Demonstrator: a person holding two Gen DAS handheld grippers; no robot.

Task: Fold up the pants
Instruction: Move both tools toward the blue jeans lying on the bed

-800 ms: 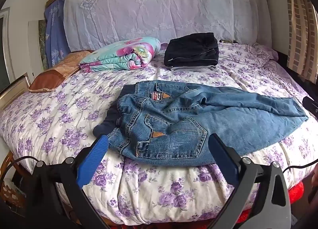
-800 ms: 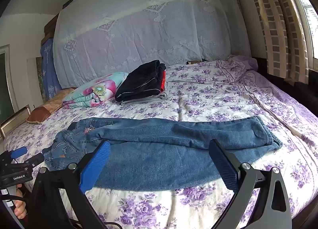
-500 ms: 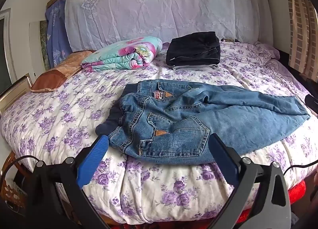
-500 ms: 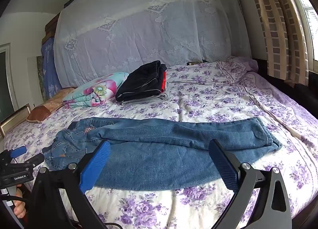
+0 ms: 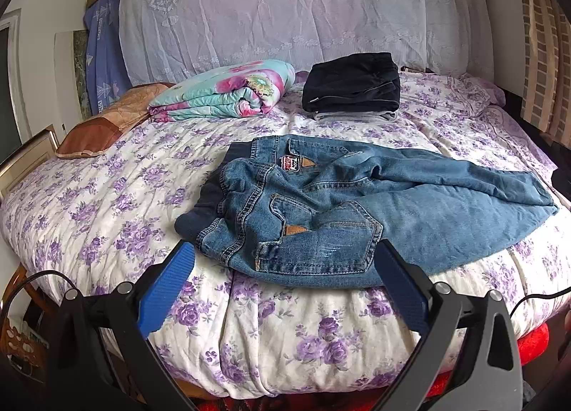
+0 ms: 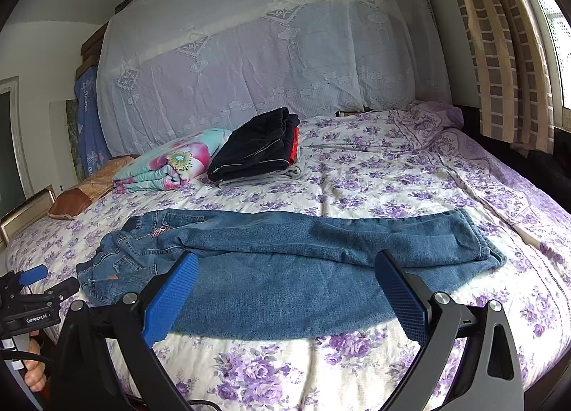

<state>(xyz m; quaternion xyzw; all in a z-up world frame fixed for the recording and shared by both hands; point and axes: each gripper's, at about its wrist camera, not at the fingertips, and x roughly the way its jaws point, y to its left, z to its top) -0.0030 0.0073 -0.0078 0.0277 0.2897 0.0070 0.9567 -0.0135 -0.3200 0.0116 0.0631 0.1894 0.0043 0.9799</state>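
Closest in each wrist view are the claw's own two blue-padded fingers, cut off by the bottom edge so that the handles and the person's grip are hidden. The left claw (image 5: 283, 280) stands wide open with nothing between its pads, tipped downward over the near edge of the bed (image 5: 107, 204), just short of the waist end of the jeans (image 5: 321, 218). The right claw (image 6: 285, 289) is spread wide too and holds nothing; it tilts down less steeply and hangs over the near leg of the jeans (image 6: 303, 268), whether touching or not cannot be told. At the lower left of the right wrist view the left claw (image 6: 34, 280) shows only in part, with a bit of the person's hand (image 6: 34, 373) below it, mostly cut off.

The jeans lie flat on the floral bedspread near the front edge, long axis running across the bed: waistband to the left, cuffs to the right. They are folded lengthwise, one leg over the other, with the back pockets facing up; the waist is rumpled. The cuff end runs toward the edge of the left wrist view.

Farther back, well apart from the jeans, sit a rolled floral blanket (image 5: 228, 93), a brown pillow (image 5: 103, 122) to its left, and a stack of folded dark clothes (image 5: 351, 86). A white lace cloth (image 5: 285, 8) covers the headboard, so what is behind it cannot be made out. A curtain (image 6: 499, 54) hangs at the right.
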